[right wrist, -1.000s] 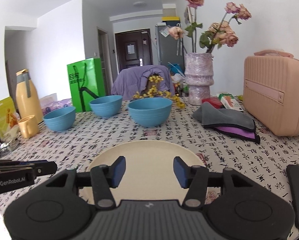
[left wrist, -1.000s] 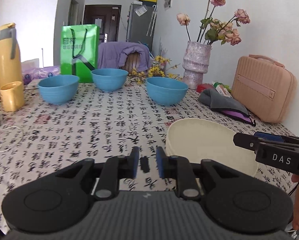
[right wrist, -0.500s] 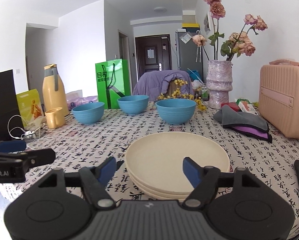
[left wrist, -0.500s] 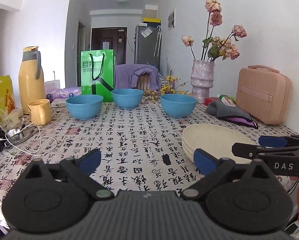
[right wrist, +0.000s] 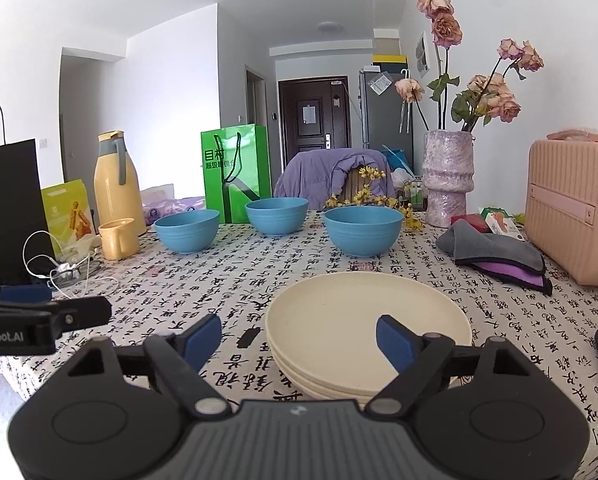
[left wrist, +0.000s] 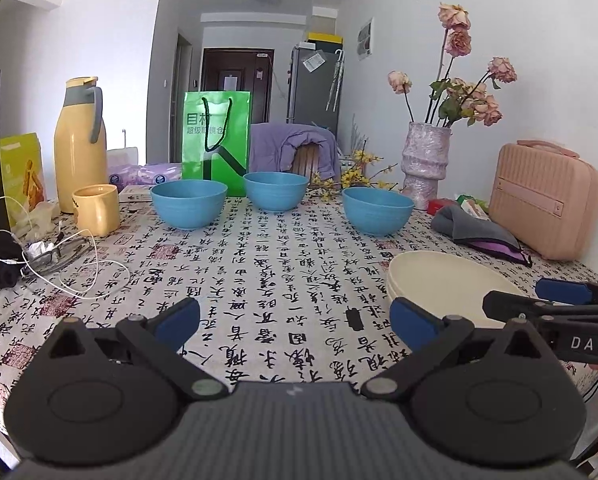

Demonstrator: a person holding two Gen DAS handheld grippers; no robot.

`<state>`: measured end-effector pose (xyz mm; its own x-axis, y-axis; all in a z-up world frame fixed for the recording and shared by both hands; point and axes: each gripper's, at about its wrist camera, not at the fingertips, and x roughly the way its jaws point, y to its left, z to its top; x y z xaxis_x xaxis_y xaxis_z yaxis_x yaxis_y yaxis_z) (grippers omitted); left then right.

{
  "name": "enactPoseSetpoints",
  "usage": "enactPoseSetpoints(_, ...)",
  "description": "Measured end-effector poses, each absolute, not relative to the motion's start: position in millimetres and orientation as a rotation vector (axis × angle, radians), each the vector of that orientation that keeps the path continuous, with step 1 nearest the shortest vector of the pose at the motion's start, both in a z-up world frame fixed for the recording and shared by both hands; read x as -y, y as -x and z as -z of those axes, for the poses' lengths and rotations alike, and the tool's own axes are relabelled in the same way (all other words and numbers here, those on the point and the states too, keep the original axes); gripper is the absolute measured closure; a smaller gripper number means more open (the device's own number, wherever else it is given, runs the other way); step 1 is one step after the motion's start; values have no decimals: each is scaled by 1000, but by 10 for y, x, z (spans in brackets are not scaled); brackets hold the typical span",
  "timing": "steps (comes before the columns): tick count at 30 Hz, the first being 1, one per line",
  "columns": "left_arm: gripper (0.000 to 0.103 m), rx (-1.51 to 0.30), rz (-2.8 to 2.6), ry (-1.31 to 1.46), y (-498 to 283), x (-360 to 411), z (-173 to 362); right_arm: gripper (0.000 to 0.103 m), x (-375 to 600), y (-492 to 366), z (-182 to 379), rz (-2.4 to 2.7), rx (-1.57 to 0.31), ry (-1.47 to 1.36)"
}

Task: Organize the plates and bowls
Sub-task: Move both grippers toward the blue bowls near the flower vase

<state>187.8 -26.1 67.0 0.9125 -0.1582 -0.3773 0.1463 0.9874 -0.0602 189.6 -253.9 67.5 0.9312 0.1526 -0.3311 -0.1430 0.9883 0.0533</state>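
The left tool (left wrist: 295,316) is wide open and holds nothing; it hangs over the near part of the table (left wrist: 259,264), above bare printed cloth. The right tool (right wrist: 299,336) is wide open too and holds nothing. Its tips sit just in front of the stack of cream plates (right wrist: 363,320) — one tip to the left of the near rim, the other over it. The plates lie one on top of another, close to the near edge of the table. In the left view the stack (left wrist: 439,284) is on the right side, with the other tool poking in above it. Three blue bowls stand apart in a row farther back: the left bowl (right wrist: 187,230), the middle bowl (right wrist: 277,216) and the right bowl (right wrist: 363,230). Between the bowls and the plates there is a wide strip of open cloth. At the left edge stand a yellow cup (right wrist: 117,238) and a tall yellow jug (right wrist: 117,180), with white wires (left wrist: 59,256) near them. On the right lie a grey cloth (right wrist: 495,248) and a pink case (right wrist: 571,212), well away from the plates. A green bag (right wrist: 235,172) and a vase with flowers (right wrist: 447,176) stand behind the bowls.
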Motion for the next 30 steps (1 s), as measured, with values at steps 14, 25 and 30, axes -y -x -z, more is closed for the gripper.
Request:
enactPoseSetpoints(14,0,-442,172,22,-2438,390,-637,19,2696,-2326,-636,-100,-377,-27)
enactPoseSetpoints(25,0,-491,203,7,-2940,594,-568,19,2927,-2741,-600,-45,-403,-44)
enactPoseSetpoints(30,0,-522,215,10,-3182,692,-535,19,3036,-2928,-575,-22,-416,-50)
